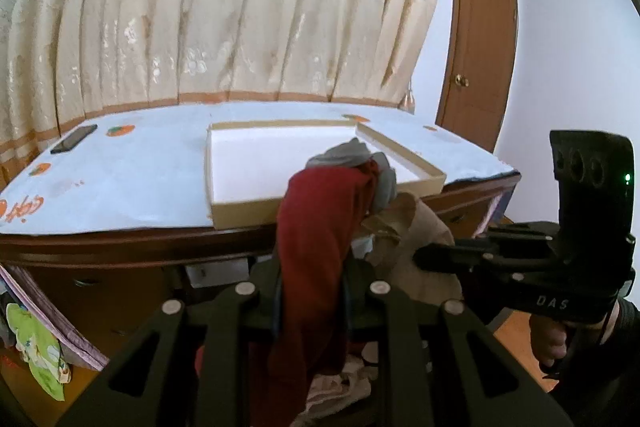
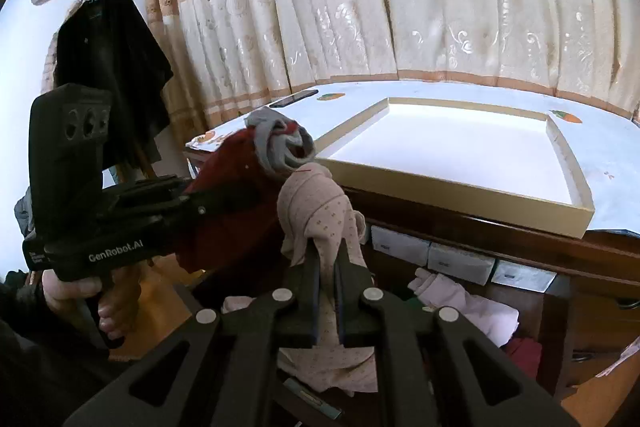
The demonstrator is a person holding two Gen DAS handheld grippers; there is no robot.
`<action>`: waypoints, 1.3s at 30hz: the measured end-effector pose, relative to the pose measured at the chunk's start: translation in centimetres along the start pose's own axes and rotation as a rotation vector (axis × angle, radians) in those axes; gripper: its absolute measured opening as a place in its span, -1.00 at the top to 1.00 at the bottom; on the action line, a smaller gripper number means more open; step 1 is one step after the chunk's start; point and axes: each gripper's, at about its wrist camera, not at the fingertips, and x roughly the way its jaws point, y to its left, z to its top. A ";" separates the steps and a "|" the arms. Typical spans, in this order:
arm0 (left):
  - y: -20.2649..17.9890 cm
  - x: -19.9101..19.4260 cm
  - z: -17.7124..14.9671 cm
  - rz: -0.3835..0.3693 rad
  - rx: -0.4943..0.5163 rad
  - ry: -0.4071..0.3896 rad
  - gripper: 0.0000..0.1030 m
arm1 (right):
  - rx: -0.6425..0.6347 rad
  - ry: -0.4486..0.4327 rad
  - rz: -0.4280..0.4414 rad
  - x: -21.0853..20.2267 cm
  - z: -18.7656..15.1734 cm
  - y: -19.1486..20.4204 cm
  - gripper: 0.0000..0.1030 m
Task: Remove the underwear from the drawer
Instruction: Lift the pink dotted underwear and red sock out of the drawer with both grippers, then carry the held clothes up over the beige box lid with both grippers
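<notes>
Left claw (image 1: pixel 310 291) clamped on red underwear (image 1: pixel 316 227), right claw (image 2: pixel 328 279) clamped on pink underwear (image 2: pixel 320 215)

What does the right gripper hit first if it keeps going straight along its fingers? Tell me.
Probably the near wall of the shallow cardboard box on the desk, just beyond the pink garment that the right gripper holds; depth is hard to judge in this fisheye view.
</notes>
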 end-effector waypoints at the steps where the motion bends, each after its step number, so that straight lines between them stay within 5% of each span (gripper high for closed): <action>1: 0.0 -0.1 0.1 0.001 0.000 -0.004 0.62 | 0.001 -0.004 -0.001 -0.1 0.1 0.0 0.87; 39: -1.7 4.0 10.2 0.008 0.030 -0.101 0.62 | 0.012 -0.168 -0.080 -4.4 7.9 -4.0 0.87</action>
